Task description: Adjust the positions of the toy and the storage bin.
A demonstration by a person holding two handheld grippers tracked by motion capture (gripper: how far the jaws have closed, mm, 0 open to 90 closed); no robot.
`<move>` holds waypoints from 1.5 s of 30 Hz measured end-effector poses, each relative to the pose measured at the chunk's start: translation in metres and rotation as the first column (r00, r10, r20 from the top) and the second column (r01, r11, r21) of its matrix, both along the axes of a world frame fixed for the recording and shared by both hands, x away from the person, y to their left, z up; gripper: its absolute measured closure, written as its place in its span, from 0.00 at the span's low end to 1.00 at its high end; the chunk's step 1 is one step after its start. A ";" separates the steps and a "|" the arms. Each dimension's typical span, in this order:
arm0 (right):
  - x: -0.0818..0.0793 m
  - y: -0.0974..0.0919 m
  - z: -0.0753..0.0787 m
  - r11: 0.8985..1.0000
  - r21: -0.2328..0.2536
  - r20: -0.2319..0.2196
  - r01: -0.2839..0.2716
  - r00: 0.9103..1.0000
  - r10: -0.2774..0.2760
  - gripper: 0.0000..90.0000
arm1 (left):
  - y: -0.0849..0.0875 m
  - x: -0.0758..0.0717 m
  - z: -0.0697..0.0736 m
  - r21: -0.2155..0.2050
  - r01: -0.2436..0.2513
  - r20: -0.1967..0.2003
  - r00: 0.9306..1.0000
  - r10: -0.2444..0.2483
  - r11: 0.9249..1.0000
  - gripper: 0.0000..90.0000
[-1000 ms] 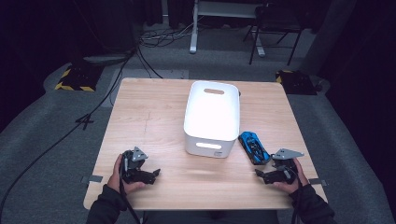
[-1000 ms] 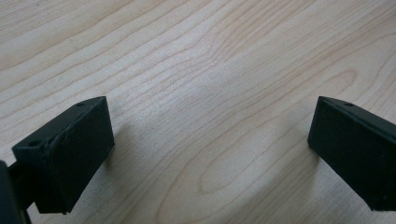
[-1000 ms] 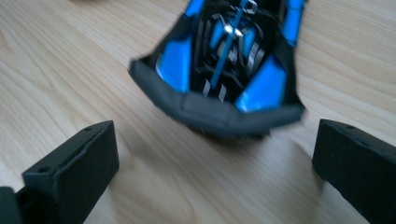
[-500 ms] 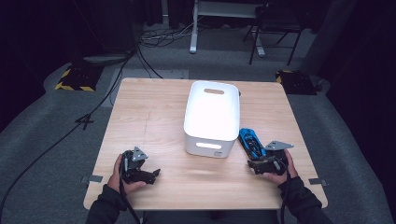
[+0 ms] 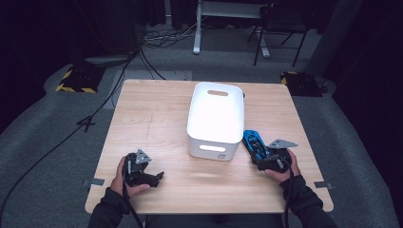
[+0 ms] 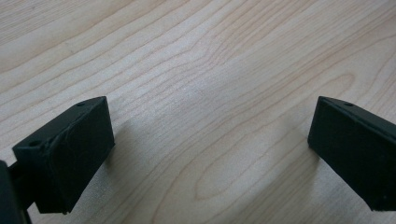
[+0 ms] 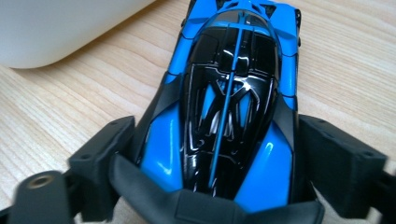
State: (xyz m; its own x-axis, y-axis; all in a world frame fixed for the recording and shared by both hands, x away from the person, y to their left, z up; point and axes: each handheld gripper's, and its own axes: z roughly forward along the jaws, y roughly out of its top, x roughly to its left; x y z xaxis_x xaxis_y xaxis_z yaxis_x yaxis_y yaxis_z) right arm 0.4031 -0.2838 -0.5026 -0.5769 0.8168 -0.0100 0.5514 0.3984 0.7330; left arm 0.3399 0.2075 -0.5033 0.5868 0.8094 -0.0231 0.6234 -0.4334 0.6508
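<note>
High view: white bin [image 5: 215,116] mid-table [image 5: 152,114]; blue toy car [image 5: 253,141] just right of it, rear hidden under right gripper [image 5: 267,160].

Left gripper view: left gripper [image 6: 205,140] jaws wide apart, bare wood between.

Right gripper view: jaws flanking car's sides, contact unclear; car's nose cut off.

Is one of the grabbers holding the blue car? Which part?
The right gripper has its jaws on both sides of the blue toy car, around one end of its body. Whether they squeeze it yet cannot be told. The left gripper is open, holding nothing.
</note>
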 end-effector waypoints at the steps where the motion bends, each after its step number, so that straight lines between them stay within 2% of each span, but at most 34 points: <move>1: 0.000 0.000 0.000 1.000 0.001 0.005 -0.003 1.000 0.003 0.20 | -0.001 0.000 0.000 0.001 -0.012 0.006 1.000 0.012 1.000 0.01; 5: -0.001 -0.001 0.001 1.000 -0.001 0.007 0.004 1.000 -0.004 0.22 | -0.004 0.000 0.000 -0.003 -0.015 0.009 1.000 0.015 1.000 0.04; 6: -0.002 -0.004 0.001 1.000 -0.001 0.010 0.016 1.000 -0.016 0.24 | -0.006 0.000 0.001 0.004 -0.023 0.022 1.000 0.023 1.000 0.07; 9: -0.002 -0.010 0.001 1.000 0.000 0.019 0.018 1.000 -0.018 0.26 | -0.012 -0.002 0.003 -0.012 0.007 0.032 0.999 -0.007 1.000 0.22; 11: -0.004 -0.013 0.001 1.000 -0.009 0.028 0.022 0.999 -0.022 0.27 | -0.016 -0.002 0.005 -0.008 0.026 0.042 0.999 -0.025 1.000 0.18; 12: -0.004 -0.013 0.001 1.000 -0.009 0.028 0.022 0.999 -0.022 0.27 | -0.016 -0.002 0.005 -0.008 0.026 0.042 0.999 -0.025 1.000 0.19; 14: -0.005 -0.020 0.001 1.000 -0.001 0.023 0.014 1.000 -0.014 0.27 | -0.021 -0.003 0.010 -0.024 0.043 0.076 0.996 -0.041 0.999 0.20; 16: -0.005 -0.021 0.001 1.000 -0.004 0.029 0.008 1.000 -0.007 0.27 | -0.023 -0.004 0.012 -0.034 0.048 0.085 0.995 -0.045 0.998 0.19; 18: -0.007 -0.025 0.001 1.000 0.001 0.026 0.009 1.000 -0.009 0.27 | -0.026 -0.006 0.022 -0.046 0.070 0.127 0.990 -0.064 0.996 0.20; 19: -0.008 -0.027 0.001 1.000 0.000 0.027 0.005 1.000 -0.005 0.27 | -0.031 -0.008 0.031 -0.070 0.086 0.165 0.983 -0.074 0.994 0.20; 20: -0.009 -0.029 0.001 1.000 -0.002 0.026 0.004 1.000 -0.004 0.27 | -0.033 -0.009 0.037 -0.068 0.094 0.187 0.979 -0.080 0.993 0.20; 21: -0.009 -0.030 0.001 1.000 0.001 0.028 0.004 1.000 -0.004 0.27 | -0.033 -0.009 0.037 -0.068 0.094 0.187 0.979 -0.080 0.993 0.20; 22: -0.010 -0.032 0.001 1.000 -0.003 0.028 0.000 1.000 0.000 0.27 | -0.036 -0.009 0.043 -0.071 0.107 0.207 0.974 -0.091 0.992 0.20; 23: -0.010 -0.032 0.001 1.000 -0.003 0.028 0.000 1.000 0.000 0.27 | -0.041 -0.010 0.053 -0.090 0.128 0.237 0.966 -0.104 0.988 0.20; 24: -0.011 -0.034 0.001 1.000 -0.006 0.029 0.000 1.000 0.000 0.27 | -0.043 -0.010 0.056 -0.085 0.132 0.245 0.964 -0.108 0.988 0.21; 26: -0.012 -0.036 0.001 1.000 -0.013 0.030 0.001 1.000 -0.001 0.27 | -0.051 -0.008 0.070 -0.109 0.158 0.290 0.949 -0.121 0.981 0.20; 27: -0.012 -0.038 0.001 1.000 -0.011 0.030 0.004 1.000 -0.004 0.27 | -0.051 -0.008 0.070 -0.109 0.158 0.290 0.949 -0.121 0.981 0.21; 28: -0.012 -0.040 0.001 1.000 -0.009 0.031 0.006 0.999 -0.006 0.27 | -0.056 -0.007 0.077 -0.126 0.168 0.311 0.943 -0.122 0.978 0.20; 29: -0.012 -0.040 0.001 1.000 -0.009 0.031 0.006 0.999 -0.006 0.27 | -0.056 -0.007 0.077 -0.126 0.168 0.311 0.943 -0.122 0.978 0.21; 33: -0.012 -0.049 0.002 1.000 -0.015 0.032 0.028 0.999 -0.027 0.27 | -0.065 -0.004 0.088 -0.141 0.188 0.341 0.931 -0.131 0.972 0.21; 36: -0.011 -0.058 0.002 0.998 -0.011 0.032 0.057 0.998 -0.057 0.27 | -0.070 -0.002 0.094 -0.159 0.201 0.355 0.925 -0.134 0.967 0.21; 37: -0.011 -0.060 0.001 0.998 -0.010 0.033 0.059 0.998 -0.058 0.27 | -0.073 -0.001 0.097 -0.159 0.216 0.367 0.919 -0.145 0.963 0.21; 38: -0.010 -0.061 0.001 0.998 -0.014 0.035 0.062 0.998 -0.061 0.27 | -0.074 -0.001 0.099 -0.154 0.216 0.372 0.917 -0.146 0.964 0.21; 39: -0.010 -0.062 0.001 0.998 -0.012 0.033 0.065 0.997 -0.065 0.27 | -0.076 -0.001 0.100 -0.168 0.224 0.373 0.916 -0.148 0.960 0.21; 41: -0.010 -0.063 0.002 0.997 -0.009 0.032 0.076 0.997 -0.075 0.27 | -0.079 0.001 0.104 -0.169 0.238 0.384 0.910 -0.158 0.956 0.21; 42: -0.010 -0.064 0.002 0.997 -0.011 0.031 0.081 0.996 -0.080 0.27 | -0.081 0.002 0.106 -0.164 0.239 0.395 0.905 -0.158 0.957 0.21; 43: -0.010 -0.066 0.002 0.996 -0.013 0.028 0.086 0.996 -0.086 0.27 | -0.084 0.002 0.108 -0.166 0.254 0.394 0.903 -0.172 0.953 0.21; 45: -0.009 -0.069 0.002 0.996 -0.010 0.028 0.093 0.995 -0.093 0.27 | -0.090 0.003 0.113 -0.162 0.264 0.404 0.897 -0.181 0.951 0.21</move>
